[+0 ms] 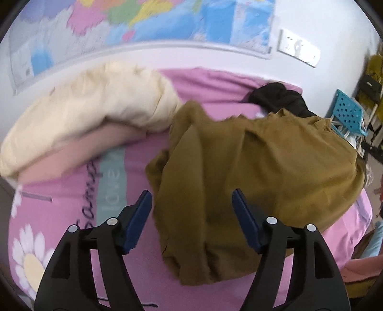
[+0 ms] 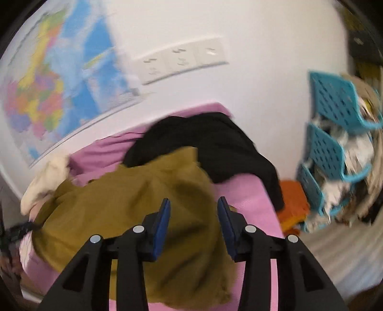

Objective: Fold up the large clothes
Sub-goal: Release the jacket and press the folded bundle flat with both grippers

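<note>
Both our grippers, left (image 1: 192,199) and right (image 2: 194,207), hang open and empty above the crumpled olive-brown cloth garment (image 1: 251,172) lying across the pink bed sheet's (image 1: 71,215) far edge.

Left hand-held gripper (image 1: 191,198) over the bed (image 1: 71,210), jaws apart w/ nothing pinched; olive-brown garment (image 1: 251,179) lies crumpled on pink flowered sheet, its near edge showing btwn the blue pads; cream pillow (image 1: 91,107) at back left; black garment (image 1: 280,95) behind the olive one; blue basket (image 1: 347,112) far right; map (image 1: 167,19) on wall.

Wall map (image 1: 148,21), blue basket (image 2: 335,105), pillow (image 1: 91,100)
</note>
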`<state>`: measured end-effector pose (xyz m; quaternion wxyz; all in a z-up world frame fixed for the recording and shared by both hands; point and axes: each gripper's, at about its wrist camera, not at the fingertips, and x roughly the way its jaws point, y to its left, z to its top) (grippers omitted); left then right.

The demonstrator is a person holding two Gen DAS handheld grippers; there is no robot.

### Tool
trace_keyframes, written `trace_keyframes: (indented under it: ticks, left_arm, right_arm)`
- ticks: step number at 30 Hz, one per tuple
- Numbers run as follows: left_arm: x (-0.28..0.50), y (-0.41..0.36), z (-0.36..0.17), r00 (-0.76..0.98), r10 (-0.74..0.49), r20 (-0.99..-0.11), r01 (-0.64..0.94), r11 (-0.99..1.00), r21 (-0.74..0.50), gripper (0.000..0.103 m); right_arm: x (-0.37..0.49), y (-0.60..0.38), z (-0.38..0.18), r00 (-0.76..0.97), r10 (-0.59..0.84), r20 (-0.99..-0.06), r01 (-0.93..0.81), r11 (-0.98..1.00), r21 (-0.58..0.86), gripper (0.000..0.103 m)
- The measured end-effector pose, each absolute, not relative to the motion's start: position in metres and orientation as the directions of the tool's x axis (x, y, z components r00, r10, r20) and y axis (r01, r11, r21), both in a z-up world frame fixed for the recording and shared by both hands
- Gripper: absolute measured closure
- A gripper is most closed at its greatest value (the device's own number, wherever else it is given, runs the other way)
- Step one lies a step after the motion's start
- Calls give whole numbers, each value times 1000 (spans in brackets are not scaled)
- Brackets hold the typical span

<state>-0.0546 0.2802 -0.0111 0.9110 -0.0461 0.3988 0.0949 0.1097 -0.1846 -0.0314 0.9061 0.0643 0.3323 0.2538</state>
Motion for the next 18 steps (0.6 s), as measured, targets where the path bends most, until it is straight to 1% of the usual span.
trace_keyframes:
  ticks: [4,6,10,13,16,18]
  left_arm:
    - [-29,269,-16,656,143,-741,-180,983,30,34]
    - [-17,269,-22,646,141,-751,-181,983,28,34]
    - [3,272,-39,612,146,-777,-202,979,25,33]
    - [8,277,-47,605,139,-784,-222,975,2,31]
    - [8,277,-47,602,152,-784,-226,974,16,31]
    - [7,274,-45,603,171,-779,-230,972,36,32]
  right_arm:
    - [117,-138,-38,588,528,-613,-505,832,232,64]
    - [123,-119,-46,554,536,-637,-525,819,232,68]
    - [152,-90,-72,523,493,-695,-501,838,217,73]
    - [166,-77,-83,502,476,-722,-492,844,214,73]
    - [168,-73,-84,498,461,-735,-486,850,203,74]
    - [159,-77,-76,513,471,-718,-496,845,200,74]
